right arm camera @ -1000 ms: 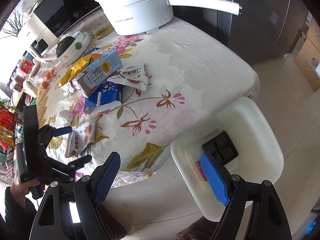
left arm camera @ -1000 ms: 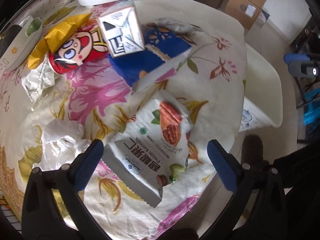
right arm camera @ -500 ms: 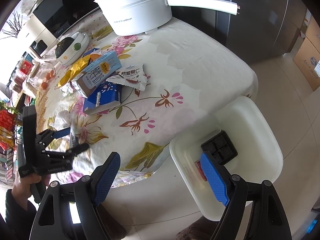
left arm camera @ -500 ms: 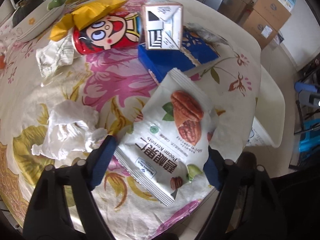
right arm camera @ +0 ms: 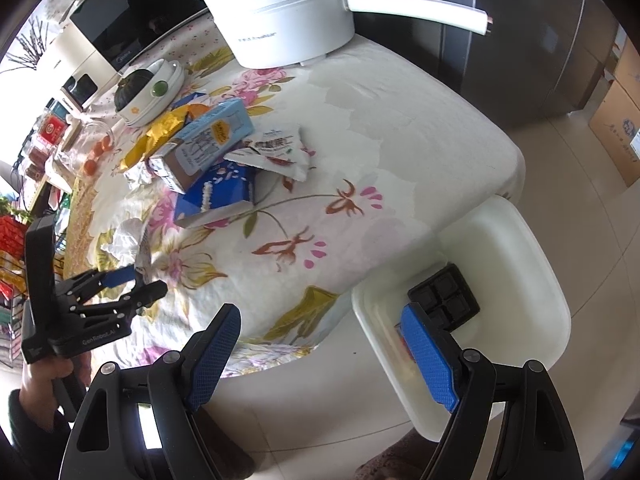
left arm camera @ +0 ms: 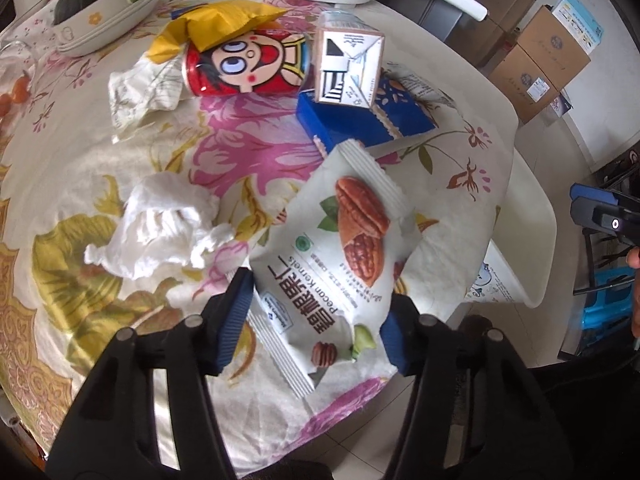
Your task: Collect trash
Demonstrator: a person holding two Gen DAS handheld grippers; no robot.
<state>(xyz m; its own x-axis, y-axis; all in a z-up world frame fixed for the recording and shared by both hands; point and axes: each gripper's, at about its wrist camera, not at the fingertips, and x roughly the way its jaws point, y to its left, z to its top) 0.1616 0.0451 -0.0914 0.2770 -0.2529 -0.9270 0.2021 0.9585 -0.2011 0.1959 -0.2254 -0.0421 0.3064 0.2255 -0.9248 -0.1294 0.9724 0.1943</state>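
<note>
the left hand-held gripper (left arm camera: 318,320) has just been closing its jaws, and its blue pads now press both edges of the white pecan kernel packet (left arm camera: 340,256), which sits tilted over the near edge of the floral counter (left arm camera: 100,160). a crumpled tissue (left arm camera: 160,228) lies just beside the packet. the right hand-held gripper (right arm camera: 320,356) hangs wide and empty between the counter edge and the white bin (right arm camera: 520,280) on the floor, which contains a black tray (right arm camera: 444,298).

Trash cluster (right arm camera: 208,156) crowds far tablecloth; near corner (right arm camera: 320,220) bare (bin (right arm camera: 520,240) just beside edge).
</note>
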